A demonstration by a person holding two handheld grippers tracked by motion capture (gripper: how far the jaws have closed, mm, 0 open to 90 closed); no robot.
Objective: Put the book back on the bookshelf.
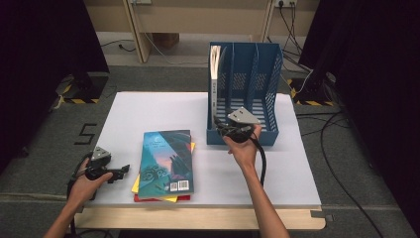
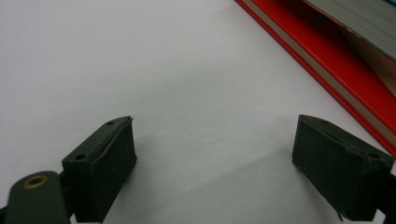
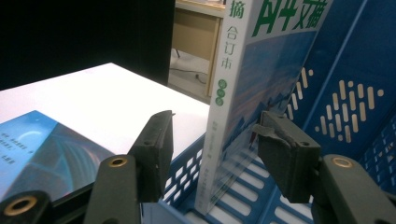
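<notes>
Standing upright in the leftmost compartment of the blue file rack (image 1: 247, 94), near the far right corner of the table (image 1: 148, 106): white-spined book (image 3: 233, 107). Around it, right gripper (image 3: 212, 140), jaws spread, pads not pressing. Near the front left edge, left gripper (image 2: 215, 163), jaws apart, empty, beside the stack of books (image 1: 166, 163).

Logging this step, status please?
Right tongs open around the book standing in the rack. Left tongs open, empty. Nothing in the way.
</notes>
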